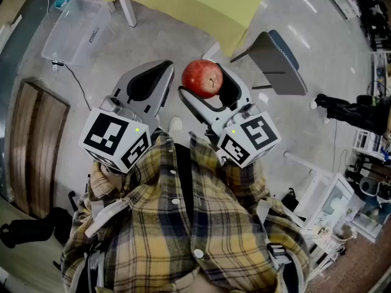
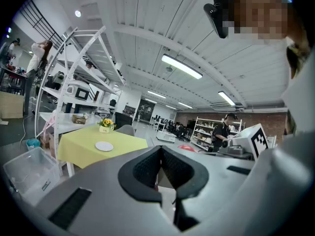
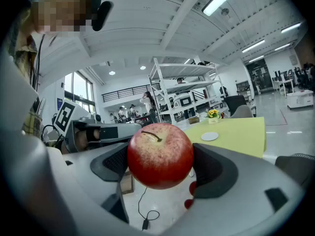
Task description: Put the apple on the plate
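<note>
My right gripper [image 1: 209,83] is shut on a red apple [image 1: 202,78], held in the air above the floor at chest height. In the right gripper view the apple [image 3: 160,155] sits stem up, and both dark pads [image 3: 211,170] press on its sides. My left gripper [image 1: 160,72] hangs beside it, shut with nothing in it; its pads [image 2: 147,168] meet at the tips. A small white plate [image 2: 104,146] lies on the yellow table [image 2: 83,149] some way ahead. From the right gripper the plate [image 3: 209,136] shows past the apple.
A grey chair [image 1: 278,60] stands by the yellow table [image 1: 183,5]. A clear plastic bin [image 1: 76,29] and a cable lie on the floor to the left. A small pot of flowers [image 2: 106,124] stands behind the plate, with white shelves [image 2: 74,82] beyond.
</note>
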Available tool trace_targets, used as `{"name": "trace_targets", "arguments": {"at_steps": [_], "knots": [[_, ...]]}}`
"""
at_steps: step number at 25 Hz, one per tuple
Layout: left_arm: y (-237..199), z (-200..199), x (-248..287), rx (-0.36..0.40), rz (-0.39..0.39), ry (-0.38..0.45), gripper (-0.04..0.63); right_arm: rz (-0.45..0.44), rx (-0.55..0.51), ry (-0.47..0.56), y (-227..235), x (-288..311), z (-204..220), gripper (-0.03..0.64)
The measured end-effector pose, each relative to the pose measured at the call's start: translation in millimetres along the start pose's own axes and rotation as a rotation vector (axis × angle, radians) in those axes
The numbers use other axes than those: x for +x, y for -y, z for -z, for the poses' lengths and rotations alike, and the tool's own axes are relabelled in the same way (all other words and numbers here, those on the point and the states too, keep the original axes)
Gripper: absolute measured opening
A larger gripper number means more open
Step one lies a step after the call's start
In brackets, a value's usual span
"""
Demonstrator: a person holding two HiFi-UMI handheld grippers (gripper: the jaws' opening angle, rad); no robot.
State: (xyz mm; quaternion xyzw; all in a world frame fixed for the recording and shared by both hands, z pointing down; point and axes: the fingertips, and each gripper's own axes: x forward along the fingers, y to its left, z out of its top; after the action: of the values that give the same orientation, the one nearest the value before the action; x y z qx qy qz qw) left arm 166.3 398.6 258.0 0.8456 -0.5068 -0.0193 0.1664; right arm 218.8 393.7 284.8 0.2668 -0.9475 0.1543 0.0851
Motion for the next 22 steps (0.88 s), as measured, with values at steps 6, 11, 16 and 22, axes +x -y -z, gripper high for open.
{"name": "trace_targets", "arguments": {"at_steps": [6, 11, 16, 22], "knots": [[-3.5, 2.2, -3.6, -0.008, -0.014, 0.004, 0.008, -0.003, 0.011, 0.008, 0.1, 0.6, 0.6, 0.377], [-8.9, 2.8, -8.7, -0.009, -0.038, 0.011, 0.008, 0.007, 0.026, 0.026, 3.5, -1.6, -3.1, 0.377], [-12.0, 1.9, -8.2, -0.016, -0.057, 0.022, 0.008, 0.015, 0.033, 0.026, 11.1, -5.6, -3.9, 0.377], [-10.4, 2.5, -5.6, -0.011, -0.087, 0.039, 0.008, 0.017, 0.014, 0.021, 20.0, -16.9, -0.8, 0.377]]}}
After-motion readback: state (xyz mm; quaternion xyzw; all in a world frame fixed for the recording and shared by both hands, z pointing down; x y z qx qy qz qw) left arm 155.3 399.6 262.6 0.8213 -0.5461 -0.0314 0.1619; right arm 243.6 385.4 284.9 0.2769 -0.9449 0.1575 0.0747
